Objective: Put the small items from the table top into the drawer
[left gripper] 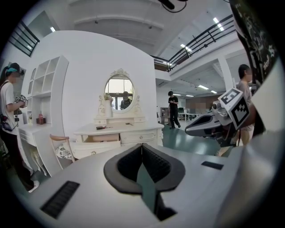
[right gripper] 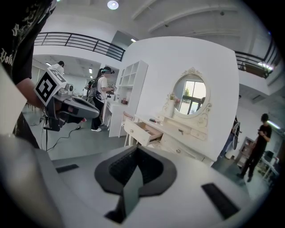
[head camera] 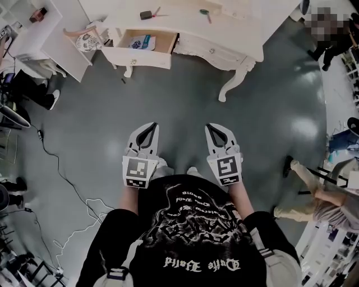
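left tongs [head camera: 148,126] and right tongs [head camera: 216,128] are both closed and empty, well short of the desk [head camera: 238,31] ahead. the dark item [head camera: 146,15] lies behind the open drawer [head camera: 137,56], nearer the left; the green item [head camera: 205,12] lies nearer the right.

Bare grey floor [head camera: 185,95] open up to the desk [head camera: 235,28], drawer [head camera: 137,58] pulled out, open from above, chair [head camera: 84,39] just beside it, cables [head camera: 67,185] trailing on floor at left

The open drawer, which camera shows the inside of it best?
The head view: it looks down into the open drawer, where a blue and white item lies. The left gripper view shows the drawer front-on and small; the right gripper view shows the drawer at an angle, with only part of its inside.
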